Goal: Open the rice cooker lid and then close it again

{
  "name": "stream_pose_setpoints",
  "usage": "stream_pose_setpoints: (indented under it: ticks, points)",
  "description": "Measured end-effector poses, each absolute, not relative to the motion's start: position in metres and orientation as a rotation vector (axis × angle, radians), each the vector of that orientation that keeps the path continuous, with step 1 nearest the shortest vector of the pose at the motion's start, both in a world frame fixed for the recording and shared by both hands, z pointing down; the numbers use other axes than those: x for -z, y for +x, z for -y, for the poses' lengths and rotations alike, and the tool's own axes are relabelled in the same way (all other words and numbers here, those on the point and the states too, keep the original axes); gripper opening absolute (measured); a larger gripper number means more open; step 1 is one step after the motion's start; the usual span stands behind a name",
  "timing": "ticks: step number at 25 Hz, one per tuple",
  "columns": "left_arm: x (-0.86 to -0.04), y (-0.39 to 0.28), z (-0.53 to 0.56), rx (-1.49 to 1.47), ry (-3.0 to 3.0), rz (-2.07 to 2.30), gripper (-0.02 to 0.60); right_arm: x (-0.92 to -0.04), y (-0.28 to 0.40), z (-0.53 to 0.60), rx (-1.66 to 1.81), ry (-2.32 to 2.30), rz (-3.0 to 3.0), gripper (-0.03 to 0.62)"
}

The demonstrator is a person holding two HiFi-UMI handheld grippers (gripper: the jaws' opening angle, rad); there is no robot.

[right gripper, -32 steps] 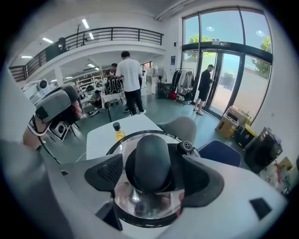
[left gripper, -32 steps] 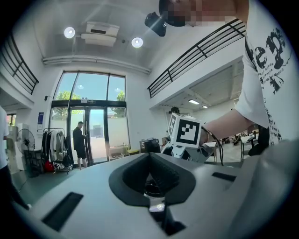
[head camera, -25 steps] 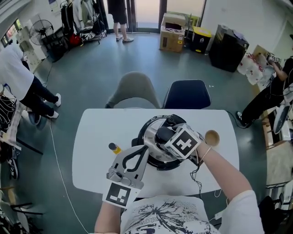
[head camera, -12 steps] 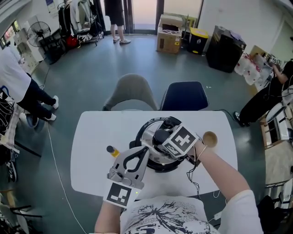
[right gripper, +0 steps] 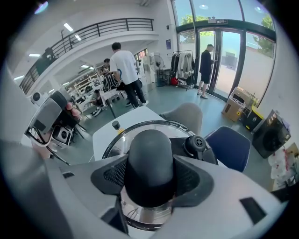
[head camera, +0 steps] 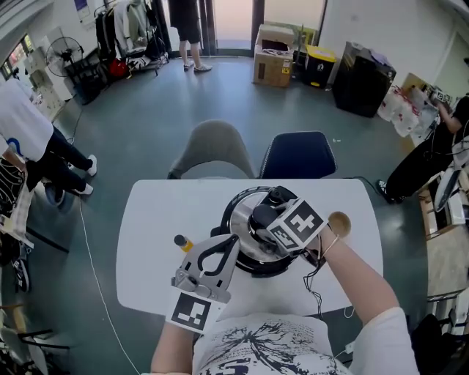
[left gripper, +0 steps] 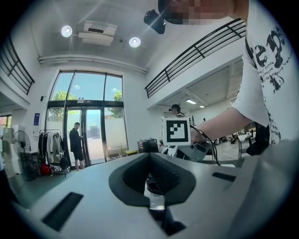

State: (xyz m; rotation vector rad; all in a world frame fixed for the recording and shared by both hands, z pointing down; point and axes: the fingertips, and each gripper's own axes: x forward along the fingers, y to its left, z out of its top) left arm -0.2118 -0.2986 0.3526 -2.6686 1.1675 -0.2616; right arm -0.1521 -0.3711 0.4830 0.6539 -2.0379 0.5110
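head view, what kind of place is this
Probably a large open workshop or lab hall, not a home kitchen. The rice cooker sits on a white table in the middle of a wide grey floor. Cardboard boxes stand by glass doors, with a clothes rack nearby.

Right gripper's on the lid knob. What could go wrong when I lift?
1. The right gripper has just been closing its jaws on the domed black knob; its rounded shape may let it slip on the pull.
2. The left gripper is shut beside the rice cooker, holding nothing, so the cooker may shift.
3. The small bottle stands nearby; a swinging lid could knock it.
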Motion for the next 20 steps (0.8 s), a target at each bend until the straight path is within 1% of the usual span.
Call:
stream_pose_setpoints:
  ticks: [4, 7, 11, 15, 20]
  points:
    - [-0.349, -0.206, 0.296, 0.241, -2.666, -1.169, 0.014, -0.470, -0.139, 0.369, -0.488, 0.690, 2.072, 0.291]
    - [-0.349, -0.190, 0.289, 0.235, -2.652, -1.175, 0.014, -0.467, -0.116, 0.360, -0.481, 0.704, 2.086, 0.291]
    - [-0.341, -0.157, 0.265, 0.194, -2.651, -1.204, 0.014, -0.461, -0.074, 0.331, -0.461, 0.691, 2.088, 0.291]
    - [-0.332, -0.123, 0.240, 0.048, -2.679, -1.320, 0.014, -0.458, -0.034, 0.304, -0.445, 0.678, 2.100, 0.291]
    - [-0.334, -0.072, 0.202, 0.019, -2.659, -1.393, 0.014, -0.462, 0.019, 0.268, -0.408, 0.651, 2.102, 0.291]
